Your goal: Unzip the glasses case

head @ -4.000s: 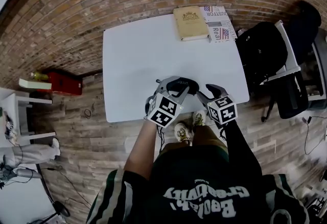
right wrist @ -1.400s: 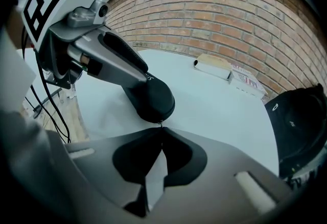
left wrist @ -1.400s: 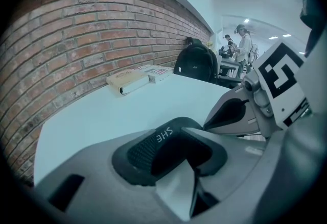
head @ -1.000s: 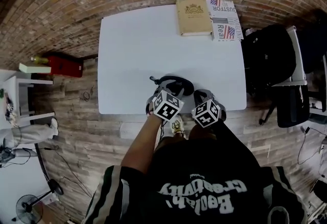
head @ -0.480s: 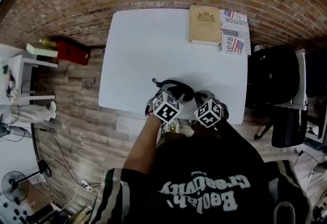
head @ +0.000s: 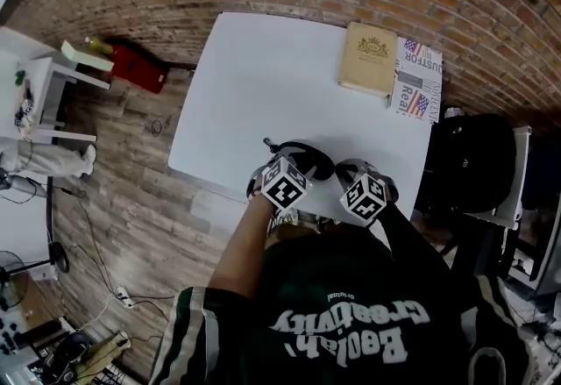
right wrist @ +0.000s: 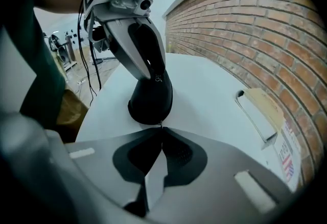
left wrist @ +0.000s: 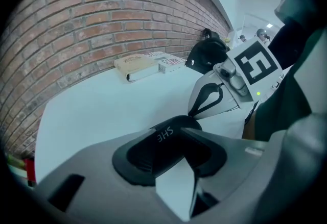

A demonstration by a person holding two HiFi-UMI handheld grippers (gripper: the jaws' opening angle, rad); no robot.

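The black glasses case (head: 308,155) lies near the front edge of the white table (head: 263,67). My left gripper (head: 294,162) straddles the case's left part, and its jaws are closing with their pads pressed on the case (left wrist: 153,154). In the right gripper view its fingers (right wrist: 130,52) clamp the case (right wrist: 150,98) from above. My right gripper (right wrist: 161,128) is shut at the case's near end, pinching the small zipper pull at its tips. In the head view the right gripper (head: 344,171) sits right of the case.
A tan book (head: 372,46) and a folded newspaper (head: 415,81) lie at the table's far right corner. A black bag on a chair (head: 473,164) stands right of the table. On the floor to the left are a red box (head: 136,67) and a white shelf (head: 35,103).
The head view has swung, so the table now sits tilted in the frame. The right gripper has rolled at the case's end. The left gripper stays on the case.
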